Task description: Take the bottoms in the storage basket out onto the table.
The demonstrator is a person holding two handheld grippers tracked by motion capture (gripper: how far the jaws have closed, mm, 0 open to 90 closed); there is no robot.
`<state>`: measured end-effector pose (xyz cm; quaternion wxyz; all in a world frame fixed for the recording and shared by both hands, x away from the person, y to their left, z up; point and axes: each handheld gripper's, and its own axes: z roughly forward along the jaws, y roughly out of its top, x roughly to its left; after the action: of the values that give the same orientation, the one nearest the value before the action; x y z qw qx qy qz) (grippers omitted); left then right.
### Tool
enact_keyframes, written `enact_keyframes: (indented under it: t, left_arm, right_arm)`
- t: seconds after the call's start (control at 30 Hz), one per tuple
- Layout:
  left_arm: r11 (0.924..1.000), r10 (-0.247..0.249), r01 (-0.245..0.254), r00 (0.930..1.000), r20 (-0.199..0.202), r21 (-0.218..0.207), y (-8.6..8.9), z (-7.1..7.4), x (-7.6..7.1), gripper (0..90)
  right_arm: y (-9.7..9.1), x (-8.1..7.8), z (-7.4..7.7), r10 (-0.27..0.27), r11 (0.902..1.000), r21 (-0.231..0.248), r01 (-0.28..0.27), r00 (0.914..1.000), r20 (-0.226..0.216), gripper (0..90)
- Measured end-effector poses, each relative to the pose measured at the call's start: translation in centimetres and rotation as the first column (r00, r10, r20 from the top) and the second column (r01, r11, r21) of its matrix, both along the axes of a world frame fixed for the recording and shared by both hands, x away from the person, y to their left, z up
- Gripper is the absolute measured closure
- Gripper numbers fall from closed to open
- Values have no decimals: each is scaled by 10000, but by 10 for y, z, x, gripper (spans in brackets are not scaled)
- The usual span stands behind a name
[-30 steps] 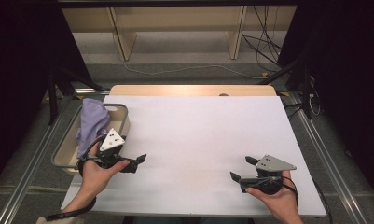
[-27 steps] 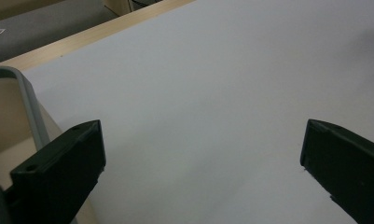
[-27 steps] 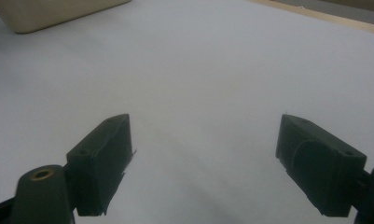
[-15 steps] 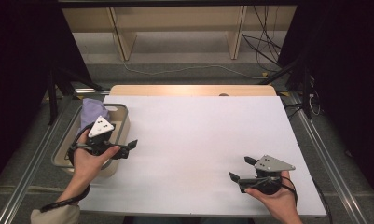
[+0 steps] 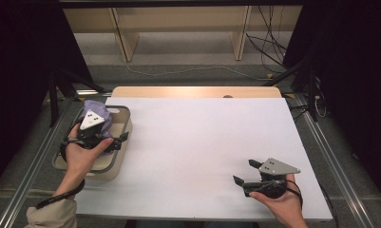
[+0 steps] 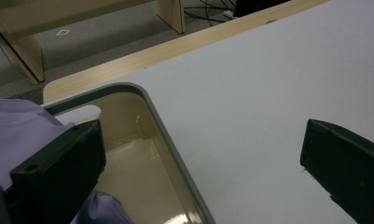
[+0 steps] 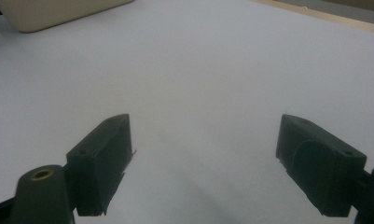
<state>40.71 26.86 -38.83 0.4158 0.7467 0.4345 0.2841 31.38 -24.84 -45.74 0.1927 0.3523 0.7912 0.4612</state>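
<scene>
The left gripper (image 5: 118, 140) hangs over the beige plastic tub with the grey rim (image 5: 126, 124), its jaws spread wide with nothing pinched between them. The crumpled lilac cloth (image 5: 99, 114) sits inside that tub, just behind and beside the near jaw; in the left gripper view the fabric (image 6: 21, 135) bulges past the left-hand jaw while the other jaw floats out over the white table top (image 6: 268, 84). So the cloth is beside the gripper rather than between its jaws. If the cloth is to be lifted out, I'd swing the gripper back toward the tub's middle so both jaws straddle a raised fold, dip clear of the rim, then close. The right gripper (image 5: 245, 173) rests low on the table, well apart from the tub, jaws parted and empty
</scene>
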Motion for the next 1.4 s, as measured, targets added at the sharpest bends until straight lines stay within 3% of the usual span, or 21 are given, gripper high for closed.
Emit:
enact_keyframes:
  t: [0.33, 0.7, 1.23, 1.4]
  left_arm:
    - [9977, 667, -667, 9978, -17, 140, 17, -1, 14, 0]
    - [9899, 1412, -1411, 9899, -82, 117, 36, -5, 27, 0]
    - [9701, 2413, -2400, 9698, -353, 372, 59, -12, 49, 0]
    - [9623, 2705, -2675, 9600, -722, 488, 66, -17, 61, 0]
  right_arm:
    - [0, 0, 0, 28, 10000, 13, -28, 10000, -3, 193]
    - [1, 0, 0, 63, 10000, -43, -63, 10000, -17, 193]
    - [2, -1, 0, 61, 10000, -63, -61, 10000, -32, 193]
    - [2, -1, 0, 78, 9999, -72, -78, 10000, -7, 193]
